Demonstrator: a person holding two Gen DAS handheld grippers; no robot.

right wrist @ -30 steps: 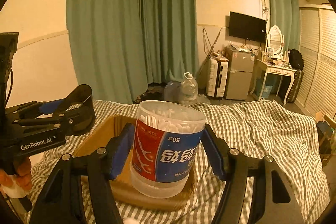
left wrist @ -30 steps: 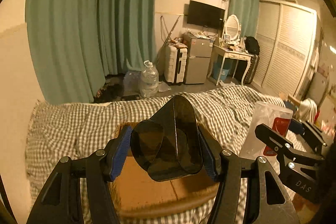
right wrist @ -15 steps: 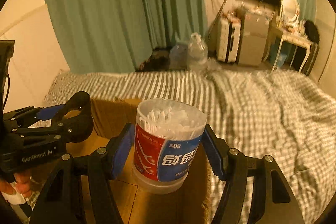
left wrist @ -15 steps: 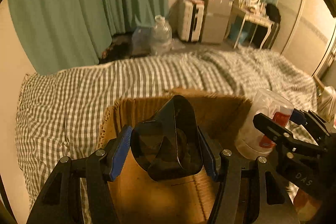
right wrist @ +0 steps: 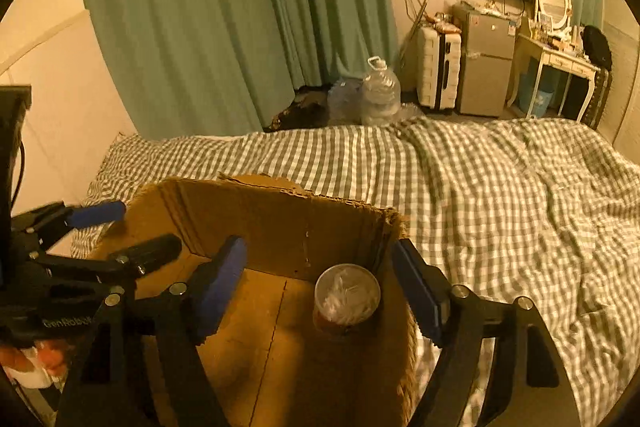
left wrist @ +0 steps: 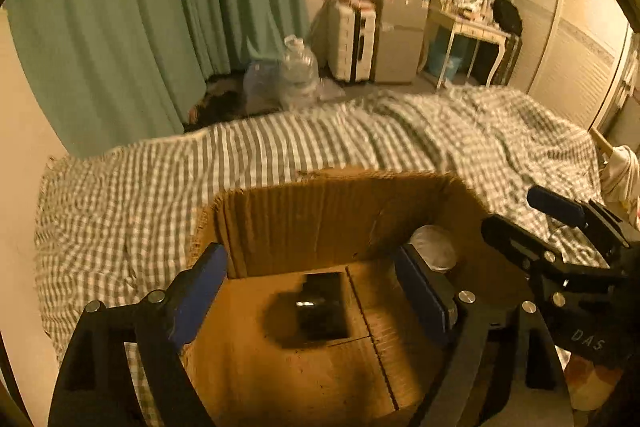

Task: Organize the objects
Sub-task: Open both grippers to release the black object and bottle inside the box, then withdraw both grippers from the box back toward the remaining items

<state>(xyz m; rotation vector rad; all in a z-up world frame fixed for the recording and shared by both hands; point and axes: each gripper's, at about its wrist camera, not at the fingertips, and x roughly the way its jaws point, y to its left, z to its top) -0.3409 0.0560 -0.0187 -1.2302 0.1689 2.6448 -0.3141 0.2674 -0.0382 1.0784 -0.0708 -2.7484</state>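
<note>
Lifting both spread, empty grippers, left [left wrist: 316, 291] and right [right wrist: 320, 291], straight up (clear of walls) suits: cotton swab jar [right wrist: 346, 301] upright in cardboard box's [right wrist: 280, 223] far-right corner, dark case [left wrist: 322, 307] mid-floor.

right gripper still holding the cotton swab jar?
No: in the right wrist view the right gripper is open and empty, and the cotton swab jar stands on the floor of the cardboard box.

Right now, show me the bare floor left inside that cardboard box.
Bare floor in the cardboard box lies along its left wall and near edge, left of the dark object. The right back corner is crowded: the cotton swab jar stands there beside the right wall.
</note>
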